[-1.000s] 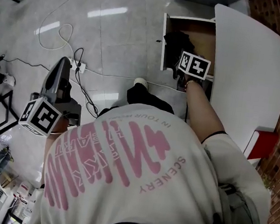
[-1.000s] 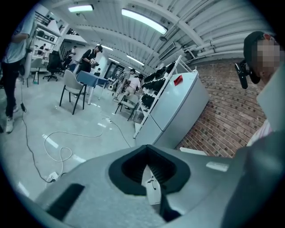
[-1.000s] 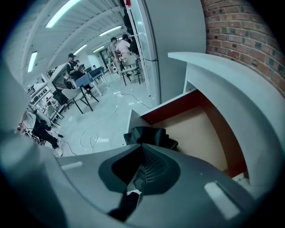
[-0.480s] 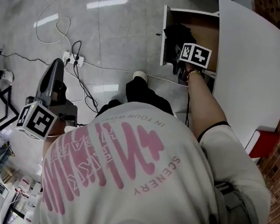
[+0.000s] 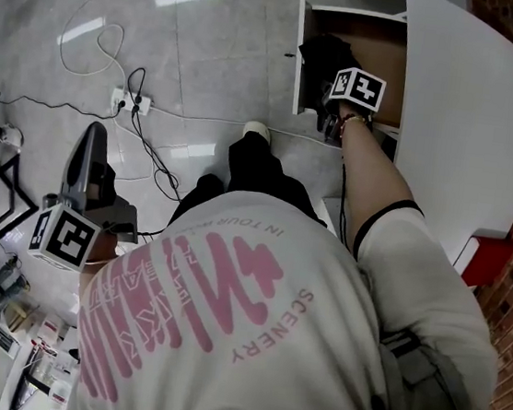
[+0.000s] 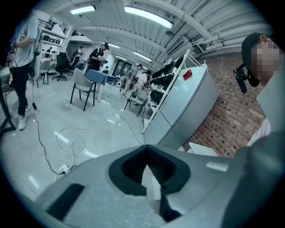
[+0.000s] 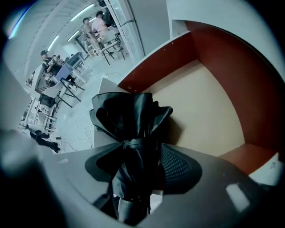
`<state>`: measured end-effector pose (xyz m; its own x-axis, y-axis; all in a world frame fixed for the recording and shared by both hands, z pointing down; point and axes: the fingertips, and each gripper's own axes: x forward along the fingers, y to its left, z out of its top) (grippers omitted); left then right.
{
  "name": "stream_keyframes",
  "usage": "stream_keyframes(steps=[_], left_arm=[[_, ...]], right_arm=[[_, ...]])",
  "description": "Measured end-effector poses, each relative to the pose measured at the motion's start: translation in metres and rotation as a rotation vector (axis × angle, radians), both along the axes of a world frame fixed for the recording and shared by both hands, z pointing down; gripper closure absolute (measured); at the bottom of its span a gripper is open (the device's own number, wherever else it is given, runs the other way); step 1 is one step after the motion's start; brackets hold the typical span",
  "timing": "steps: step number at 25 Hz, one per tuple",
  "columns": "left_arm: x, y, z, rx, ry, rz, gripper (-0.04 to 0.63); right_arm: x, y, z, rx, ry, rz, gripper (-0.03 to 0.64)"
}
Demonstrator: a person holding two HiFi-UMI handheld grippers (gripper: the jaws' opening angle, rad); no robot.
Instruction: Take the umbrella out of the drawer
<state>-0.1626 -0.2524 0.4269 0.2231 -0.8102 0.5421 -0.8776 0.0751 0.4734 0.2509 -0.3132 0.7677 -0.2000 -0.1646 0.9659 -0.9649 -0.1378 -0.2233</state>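
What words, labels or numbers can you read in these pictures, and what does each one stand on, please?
"SCENERY": pink print on the back of the person's shirt.
"IN TOUR": dark print across the same shirt below the collar; the word after it is too unclear to read.
Large pink lettering in the middle of the shirt: too stylised to read.
Papers and boxes on the floor: print too small to read.

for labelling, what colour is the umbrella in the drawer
Black folded fabric umbrella; best: right gripper view.
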Motion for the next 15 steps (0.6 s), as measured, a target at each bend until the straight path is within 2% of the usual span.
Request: stream_keyframes(steps=[8,15], left_arm=[[-0.001,0.005,0.009,-0.029,-0.008,-0.024,0.591],[0.001,0.007,0.019,-0.049,-0.002,-0.033,0.591]], right_arm=[[-0.013,0.0,0.016,-0.044,-0.107,0.038,0.331],[-0.021,0.0,0.028,-0.056,-0.157,0.046,0.316]])
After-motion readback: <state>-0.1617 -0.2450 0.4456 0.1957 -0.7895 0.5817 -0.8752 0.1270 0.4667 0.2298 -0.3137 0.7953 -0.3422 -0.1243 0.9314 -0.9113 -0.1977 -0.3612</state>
